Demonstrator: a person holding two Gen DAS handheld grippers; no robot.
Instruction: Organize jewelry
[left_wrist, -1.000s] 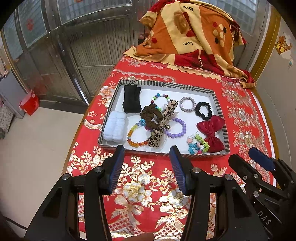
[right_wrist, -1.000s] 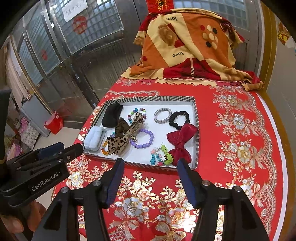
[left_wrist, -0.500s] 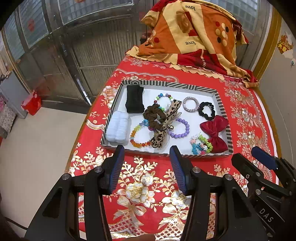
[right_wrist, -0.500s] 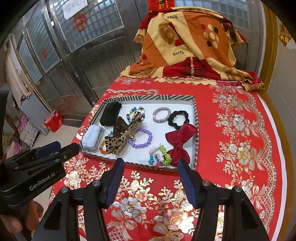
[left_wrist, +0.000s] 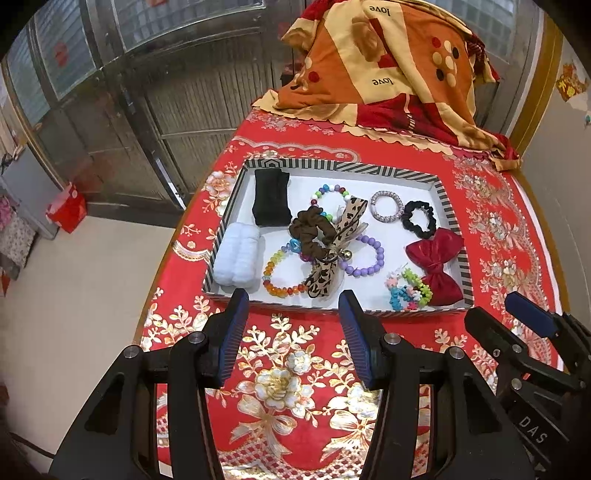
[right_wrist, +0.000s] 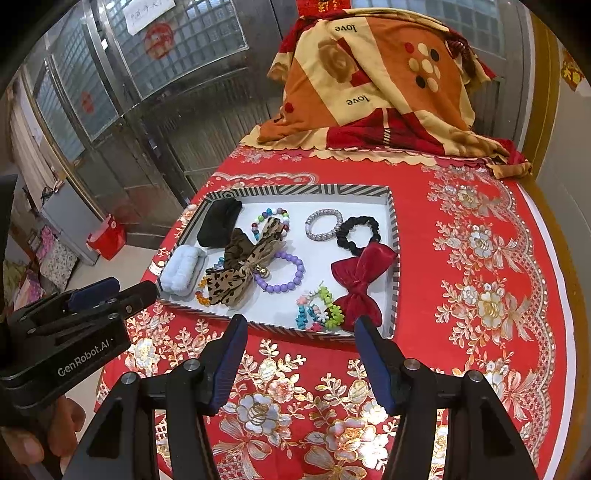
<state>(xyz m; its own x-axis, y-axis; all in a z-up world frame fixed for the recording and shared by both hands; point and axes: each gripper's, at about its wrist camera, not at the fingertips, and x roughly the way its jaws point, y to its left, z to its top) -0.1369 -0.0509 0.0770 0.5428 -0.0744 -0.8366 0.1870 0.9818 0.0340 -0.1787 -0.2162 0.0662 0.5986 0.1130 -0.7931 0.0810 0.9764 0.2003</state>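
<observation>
A striped-rim white tray (left_wrist: 332, 168) (right_wrist: 295, 190) lies on the red tablecloth and holds several hair ties, bows and bead bracelets. Among them are a red bow (left_wrist: 437, 264) (right_wrist: 360, 278), a leopard bow (left_wrist: 334, 251) (right_wrist: 243, 275), a purple bead bracelet (left_wrist: 365, 254) (right_wrist: 286, 271), a black scrunchie (left_wrist: 419, 219) (right_wrist: 356, 230) and a white fluffy tie (left_wrist: 238, 256) (right_wrist: 183, 271). My left gripper (left_wrist: 291, 314) is open and empty just short of the tray's near rim. My right gripper (right_wrist: 299, 338) is open and empty, also in front of the near rim.
A folded orange and red blanket (left_wrist: 388, 70) (right_wrist: 373, 88) lies at the table's far end. The table's left edge drops to the floor, where a red bin (left_wrist: 66, 210) stands by metal doors (right_wrist: 122, 110). The red floral tablecloth (right_wrist: 480, 277) stretches right of the tray.
Both grippers have moved slightly forward toward the tray, which now looks a little closer. Their jaws have stayed open.
</observation>
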